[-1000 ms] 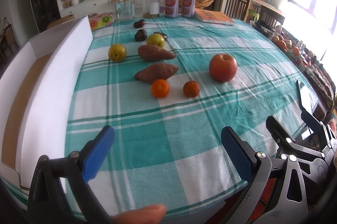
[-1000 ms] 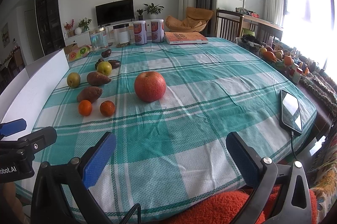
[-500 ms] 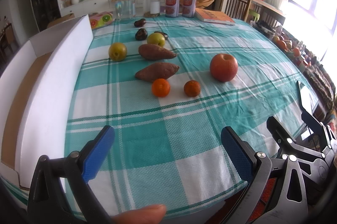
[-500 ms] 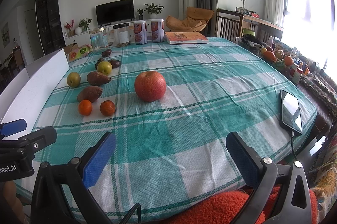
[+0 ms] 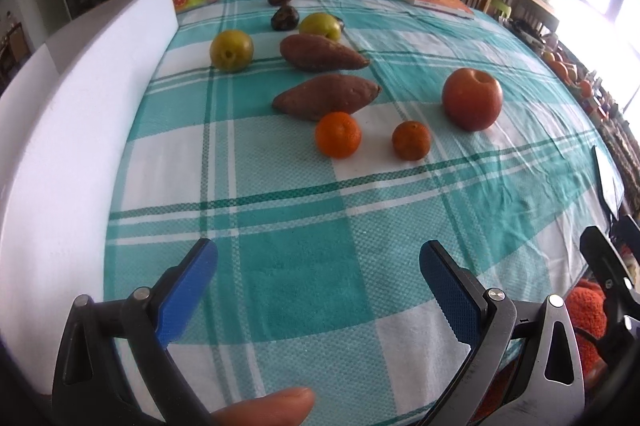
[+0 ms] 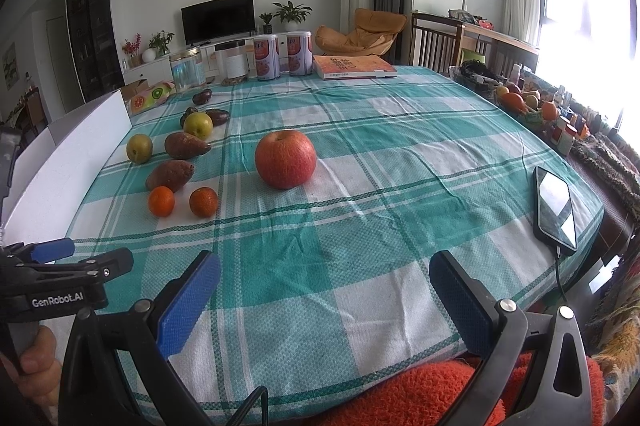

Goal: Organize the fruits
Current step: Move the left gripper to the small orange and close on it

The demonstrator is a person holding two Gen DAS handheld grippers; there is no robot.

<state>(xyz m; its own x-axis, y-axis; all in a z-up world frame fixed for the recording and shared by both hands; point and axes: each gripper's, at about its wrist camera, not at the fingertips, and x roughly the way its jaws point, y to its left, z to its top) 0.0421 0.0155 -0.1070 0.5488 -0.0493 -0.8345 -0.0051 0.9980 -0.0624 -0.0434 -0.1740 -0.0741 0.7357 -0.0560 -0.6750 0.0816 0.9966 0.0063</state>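
The left tool (image 5: 318,266) and the right tool (image 6: 324,276) are both gaping apart, holding nothing, above the table's (image 5: 280,266) near edge. The two oranges (image 5: 338,135) are lying straight ahead of the left tool, nearer it; the apple (image 6: 285,159) is sitting ahead of the right.

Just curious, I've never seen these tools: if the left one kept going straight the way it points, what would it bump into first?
Probably the brighter orange mandarin, which sits nearest ahead between the open left gripper's fingers; depth is hard to judge.
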